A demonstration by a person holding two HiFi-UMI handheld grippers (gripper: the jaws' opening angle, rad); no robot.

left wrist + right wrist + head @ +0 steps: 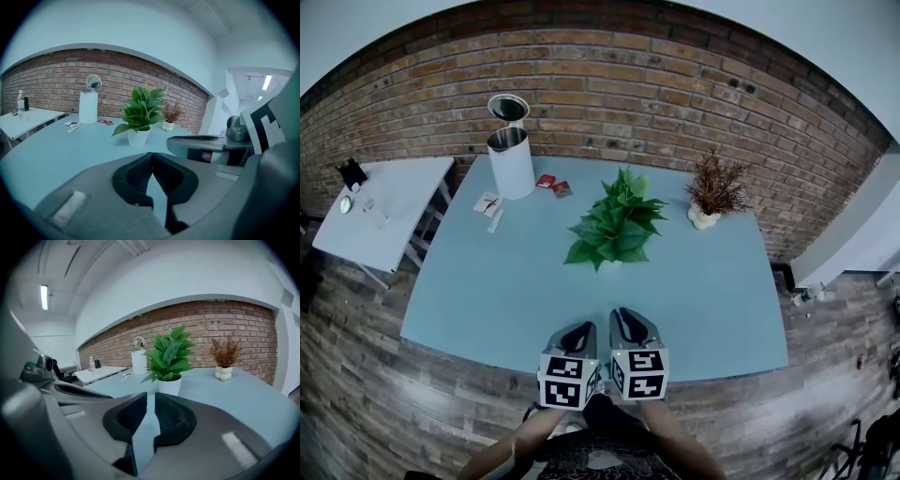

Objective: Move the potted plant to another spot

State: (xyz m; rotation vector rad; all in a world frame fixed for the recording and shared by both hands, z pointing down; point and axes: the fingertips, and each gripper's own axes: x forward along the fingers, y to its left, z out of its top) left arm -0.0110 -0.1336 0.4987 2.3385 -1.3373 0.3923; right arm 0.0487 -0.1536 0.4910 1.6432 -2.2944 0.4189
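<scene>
The potted plant point(617, 225), green and leafy in a small white pot, stands upright near the middle of the pale blue table point(487, 291). Both grippers hover side by side over the table's near edge, well short of it. My left gripper point(579, 330) is shut with nothing in it, its tips meeting point(151, 155). My right gripper point(626, 319) shows a narrow slit between its tips point(151, 394) and holds nothing. The plant point(140, 112) lies ahead in the left gripper view, and straight ahead point(169, 357) in the right gripper view.
A dried brown plant point(712, 192) in a white vase stands at the table's back right. A tall white canister with its lid up point(511, 150) is at the back left, with small packets point(553, 185) beside it. A white side table point(384, 206) stands left, a brick wall behind.
</scene>
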